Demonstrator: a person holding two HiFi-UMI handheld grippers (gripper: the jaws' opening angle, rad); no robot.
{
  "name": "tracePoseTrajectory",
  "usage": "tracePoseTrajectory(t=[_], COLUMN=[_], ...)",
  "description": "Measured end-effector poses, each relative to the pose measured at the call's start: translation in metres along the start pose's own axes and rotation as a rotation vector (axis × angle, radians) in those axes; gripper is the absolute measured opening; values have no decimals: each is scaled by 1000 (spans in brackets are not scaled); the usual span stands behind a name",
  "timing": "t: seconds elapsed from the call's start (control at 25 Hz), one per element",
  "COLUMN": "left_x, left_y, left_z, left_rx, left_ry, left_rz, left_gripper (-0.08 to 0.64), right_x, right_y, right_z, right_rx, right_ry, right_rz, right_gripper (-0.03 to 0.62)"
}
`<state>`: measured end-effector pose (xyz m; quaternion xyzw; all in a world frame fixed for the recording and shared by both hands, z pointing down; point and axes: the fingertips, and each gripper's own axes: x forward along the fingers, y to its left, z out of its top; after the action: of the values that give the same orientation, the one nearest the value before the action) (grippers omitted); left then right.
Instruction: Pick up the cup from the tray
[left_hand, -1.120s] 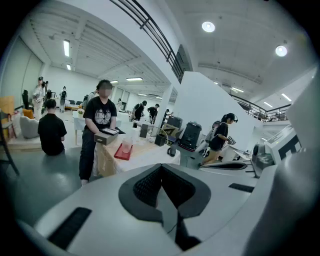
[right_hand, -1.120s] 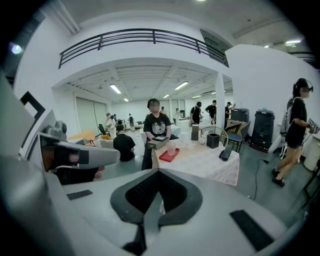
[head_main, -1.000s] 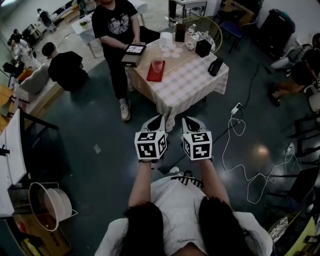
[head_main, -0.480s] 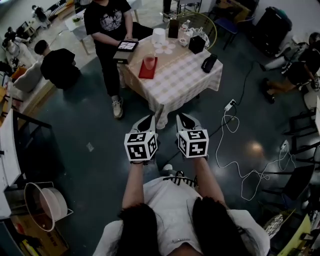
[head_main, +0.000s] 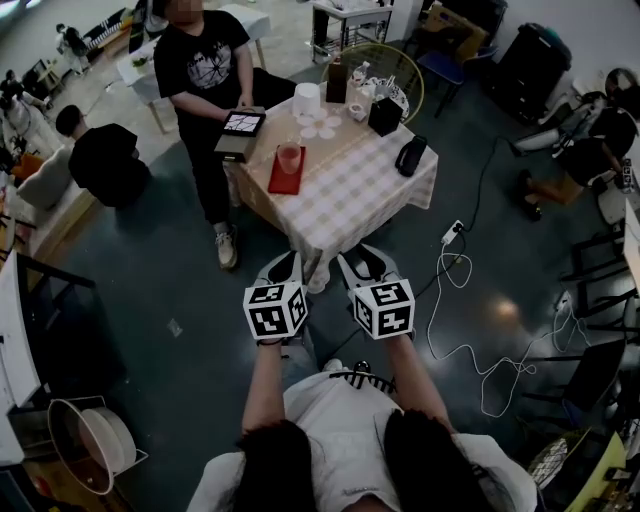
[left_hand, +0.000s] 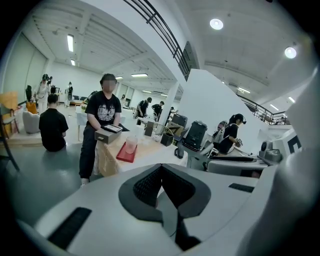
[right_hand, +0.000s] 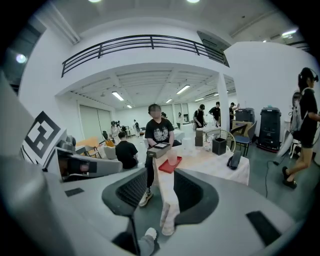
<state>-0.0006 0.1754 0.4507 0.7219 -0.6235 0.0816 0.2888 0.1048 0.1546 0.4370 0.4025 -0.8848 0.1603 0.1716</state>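
Observation:
A clear pinkish cup (head_main: 290, 156) stands upright on a red tray (head_main: 283, 180) at the left edge of a table with a checked cloth (head_main: 350, 195). Both grippers hang side by side over the dark floor, well short of the table and pointing at it. My left gripper (head_main: 283, 268) has its jaws together and holds nothing. My right gripper (head_main: 358, 265) has its jaws opening, with nothing between them. The left gripper view shows the cup (left_hand: 131, 145) and tray (left_hand: 126, 153) far ahead, beyond the left gripper (left_hand: 161, 168). The right gripper view shows the cup (right_hand: 172, 158) beyond the right gripper (right_hand: 161, 176).
A person (head_main: 200, 70) stands at the table's left side holding a box with a tablet (head_main: 238, 133). A paper roll (head_main: 307, 98), a black box (head_main: 384, 115) and a black handset (head_main: 405, 157) sit on the table. A power strip and white cable (head_main: 452, 235) lie on the floor to the right.
The table has drawn closer and lower in the head view as I walk toward it. Both grippers stay side by side in front of me.

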Motion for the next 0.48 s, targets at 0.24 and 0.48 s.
tracePoseTrajectory(t=[0.24,0.48], left_x=[47,91], left_y=[24,61], left_z=[39,70], left_rx=[22,39], left_ry=[-2,23], left_rz=[-7,2], left_gripper=[5,5], right_x=[50,109], right_y=[-17,-24], right_z=[29,59], right_rx=[6,6], right_ry=[-15,-40], right_rz=[8,25], right_gripper=[213,273])
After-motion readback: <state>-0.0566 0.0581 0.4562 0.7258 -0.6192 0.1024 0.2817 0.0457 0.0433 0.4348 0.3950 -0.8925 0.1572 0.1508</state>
